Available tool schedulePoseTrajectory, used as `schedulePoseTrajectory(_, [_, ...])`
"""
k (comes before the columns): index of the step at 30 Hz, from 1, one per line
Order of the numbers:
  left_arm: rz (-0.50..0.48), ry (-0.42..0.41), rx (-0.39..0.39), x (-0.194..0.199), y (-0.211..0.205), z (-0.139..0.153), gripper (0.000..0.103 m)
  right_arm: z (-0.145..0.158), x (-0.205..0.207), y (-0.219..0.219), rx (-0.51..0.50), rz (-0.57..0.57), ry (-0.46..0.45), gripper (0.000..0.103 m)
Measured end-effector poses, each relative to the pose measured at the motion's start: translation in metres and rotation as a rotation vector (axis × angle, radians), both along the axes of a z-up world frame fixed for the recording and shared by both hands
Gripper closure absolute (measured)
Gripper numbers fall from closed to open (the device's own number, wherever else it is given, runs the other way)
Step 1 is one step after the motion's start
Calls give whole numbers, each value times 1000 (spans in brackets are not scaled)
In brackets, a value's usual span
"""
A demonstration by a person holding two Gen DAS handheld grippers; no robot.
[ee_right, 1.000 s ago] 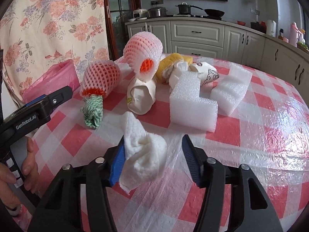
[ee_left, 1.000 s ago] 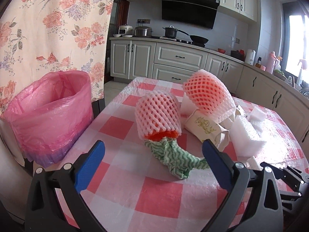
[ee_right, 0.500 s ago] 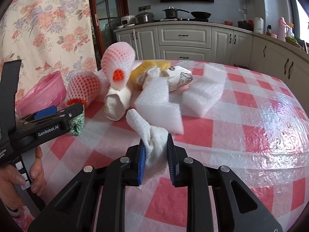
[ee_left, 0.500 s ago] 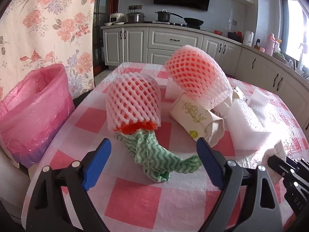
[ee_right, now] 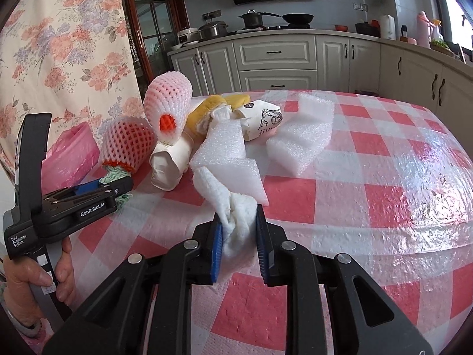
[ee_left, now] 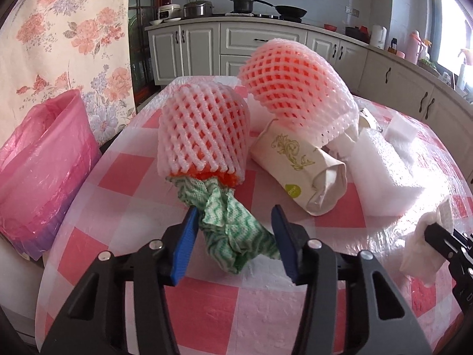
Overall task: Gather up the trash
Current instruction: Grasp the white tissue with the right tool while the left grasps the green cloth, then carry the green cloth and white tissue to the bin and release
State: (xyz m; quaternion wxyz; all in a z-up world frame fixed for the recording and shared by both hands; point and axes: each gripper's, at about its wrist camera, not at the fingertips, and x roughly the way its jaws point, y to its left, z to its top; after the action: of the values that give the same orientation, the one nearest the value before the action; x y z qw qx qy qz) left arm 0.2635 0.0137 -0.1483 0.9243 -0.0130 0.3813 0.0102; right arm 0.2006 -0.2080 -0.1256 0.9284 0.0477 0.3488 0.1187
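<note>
Two claws at work | right claw [ee_right: 236,236] clamped on white tissue wad [ee_right: 233,207], lifted for binning | left claw [ee_left: 233,230] open astride green cloth [ee_left: 230,224] on bench [ee_left: 207,310], positioned to grasp | pink-lined bin [ee_left: 44,171] beside bench, left.

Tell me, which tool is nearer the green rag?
Left. The left tool straddles the green rag, pads not yet closed; the right tool is off beside it, clamping a white tissue.
</note>
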Motion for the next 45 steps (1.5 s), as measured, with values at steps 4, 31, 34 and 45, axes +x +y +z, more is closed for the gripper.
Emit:
schedulePoseTrajectory(4, [-27,-17,-5,-1,-2,2,68,1,-1,1,-6,-4,-3,81])
schedulePoseTrajectory(31, [-193,-218,-60,-88,-10,35,72,16,-19,15,-32,1,-78,82])
schedulePoseTrajectory(34, [-213,-270,-82,-106,-4,48,72,26,-25,24,-36,19,-104,82])
schedulePoseTrajectory(45, [-219,-378,-96,-136,12,79,72,55,-47,50,-62,70,-165,82])
